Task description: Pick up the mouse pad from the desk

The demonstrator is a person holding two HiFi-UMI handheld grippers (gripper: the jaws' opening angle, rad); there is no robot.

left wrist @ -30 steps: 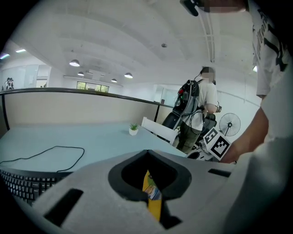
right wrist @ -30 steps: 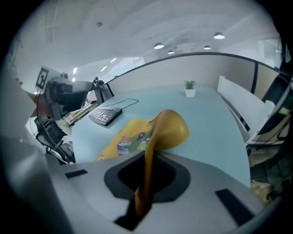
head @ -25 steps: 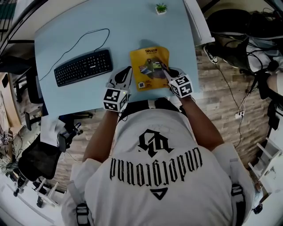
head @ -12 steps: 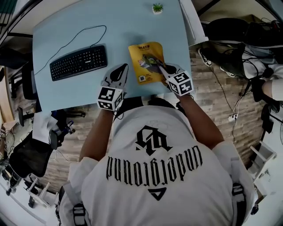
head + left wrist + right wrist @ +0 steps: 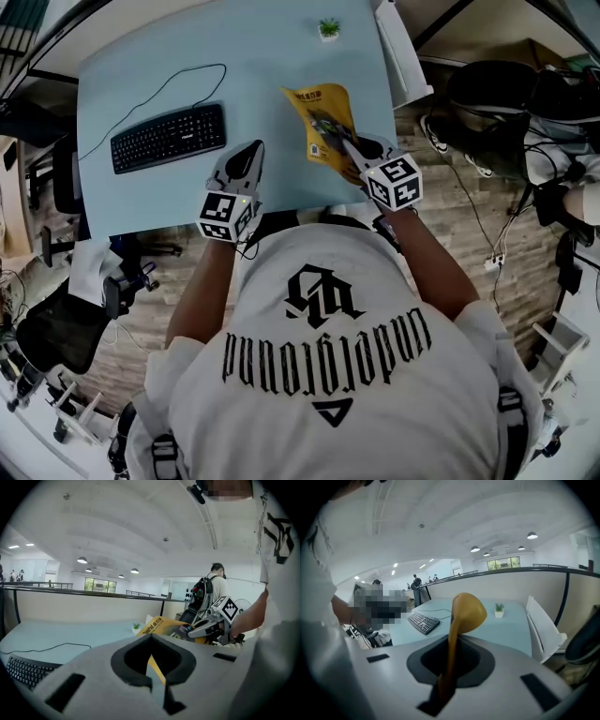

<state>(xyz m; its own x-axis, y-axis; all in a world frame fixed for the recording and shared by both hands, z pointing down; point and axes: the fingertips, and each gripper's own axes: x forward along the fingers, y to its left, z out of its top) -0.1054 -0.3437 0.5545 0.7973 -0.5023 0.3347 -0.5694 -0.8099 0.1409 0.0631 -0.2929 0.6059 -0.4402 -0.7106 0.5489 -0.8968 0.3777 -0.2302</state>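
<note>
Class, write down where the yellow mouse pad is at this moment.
Head view: the mouse pad hangs tilted over the right part of the desk, pinched in the right gripper, right of the keyboard, nearer the person than the potted plant.

Counted: one desk (image 5: 281, 56); one keyboard (image 5: 169, 137) toward its left edge; one potted plant (image 5: 328, 28) at its far edge; one yellow mouse pad (image 5: 319, 103) by its right edge; two grippers at the near edge, left gripper (image 5: 251, 150) and right gripper (image 5: 343, 142).

mouse pad (image 5: 323, 117): yellow, printed picture | desk (image 5: 262, 56): pale blue | keyboard (image 5: 169, 137): black | plant (image 5: 328, 27): green
</note>
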